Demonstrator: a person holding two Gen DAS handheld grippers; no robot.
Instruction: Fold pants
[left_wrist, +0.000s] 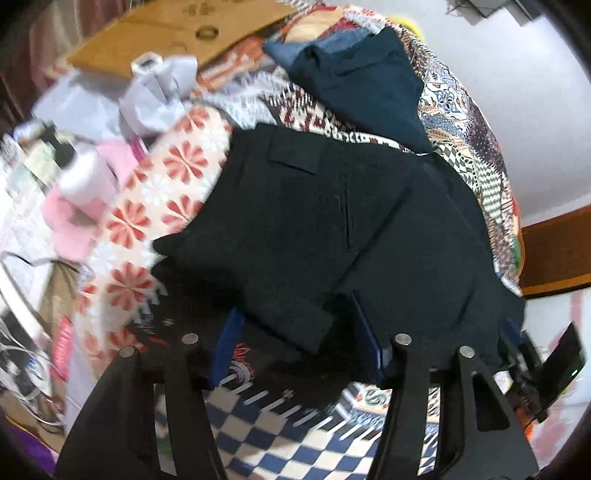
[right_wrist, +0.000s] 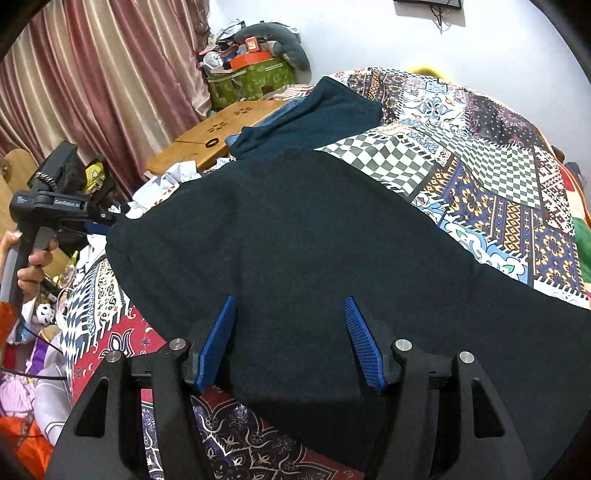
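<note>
on a patchwork bedspread (right_wrist: 480, 173) lie black pants (right_wrist: 314, 240), partly folded, with a dark teal garment (right_wrist: 325, 114) just beyond them. the right gripper (right_wrist: 290, 341) straddles the pants' near edge, its blue pads apart, not pinching. the left gripper (left_wrist: 295, 336) likewise has cloth between spread, unclenched jaws.

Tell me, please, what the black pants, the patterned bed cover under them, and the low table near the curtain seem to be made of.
Black pants: probably a matte woven cloth, slightly fuzzy, with no shine; a stitched pocket flap shows.
Patterned bed cover: looks like thin printed cotton, flat and dull, though the fibre cannot be told.
Low table: apparently wood or bamboo, smooth and light brown, with cut-out holes.
</note>
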